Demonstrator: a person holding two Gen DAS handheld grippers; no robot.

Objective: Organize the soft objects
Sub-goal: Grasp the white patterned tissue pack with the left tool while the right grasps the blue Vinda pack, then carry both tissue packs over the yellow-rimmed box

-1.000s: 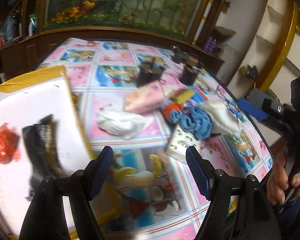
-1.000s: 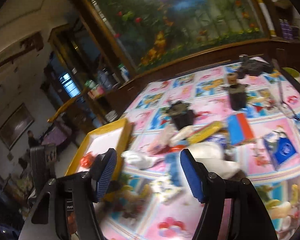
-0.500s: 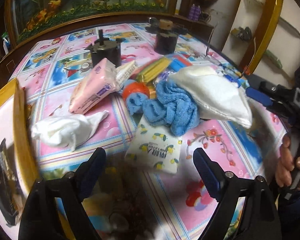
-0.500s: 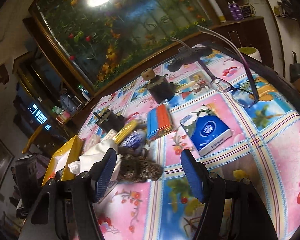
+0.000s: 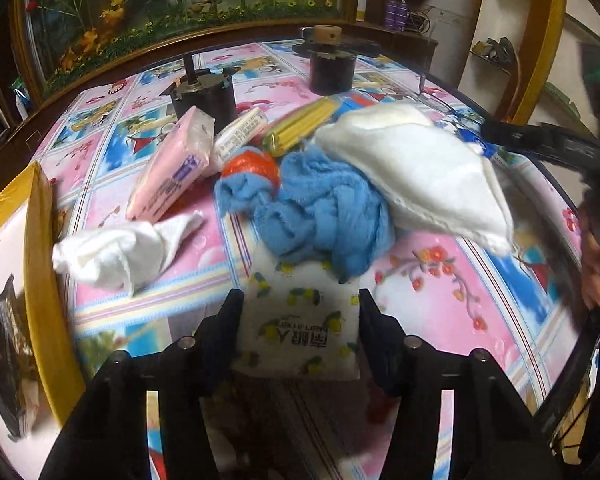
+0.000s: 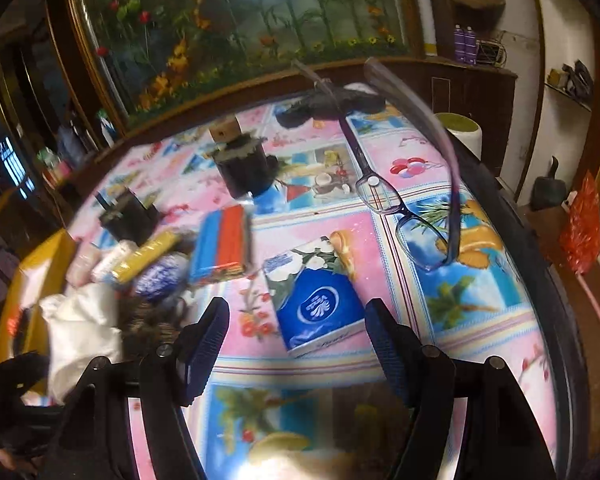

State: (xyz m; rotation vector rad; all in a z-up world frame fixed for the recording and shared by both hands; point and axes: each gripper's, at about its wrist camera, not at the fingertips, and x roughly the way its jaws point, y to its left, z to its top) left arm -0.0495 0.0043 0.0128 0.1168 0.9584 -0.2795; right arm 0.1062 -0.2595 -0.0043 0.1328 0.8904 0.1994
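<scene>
In the left wrist view my left gripper (image 5: 298, 320) is open with its jaws on either side of a white lemon-print tissue pack (image 5: 300, 324) lying on the table. Behind it lie a crumpled blue towel (image 5: 320, 216), a white padded cloth (image 5: 420, 172), a small white cloth (image 5: 116, 248) and a pink tissue pack (image 5: 172, 168). In the right wrist view my right gripper (image 6: 296, 340) is open just in front of a blue tissue pack (image 6: 316, 300). The white cloth (image 6: 84, 320) shows at its left.
A yellow-rimmed tray (image 5: 44, 280) at the left holds a dark wrapper (image 5: 8, 360). Two black cylinders (image 5: 204, 96) (image 5: 332, 68), a yellow pack (image 5: 300, 124), a red-blue box (image 6: 224, 248) and eyeglasses (image 6: 404, 208) lie on the patterned tablecloth. The table edge runs at the right.
My left gripper moved forward and down onto the lemon-print tissue pack, jaws now flanking it. My right gripper swung right and lowered toward the blue tissue pack.
</scene>
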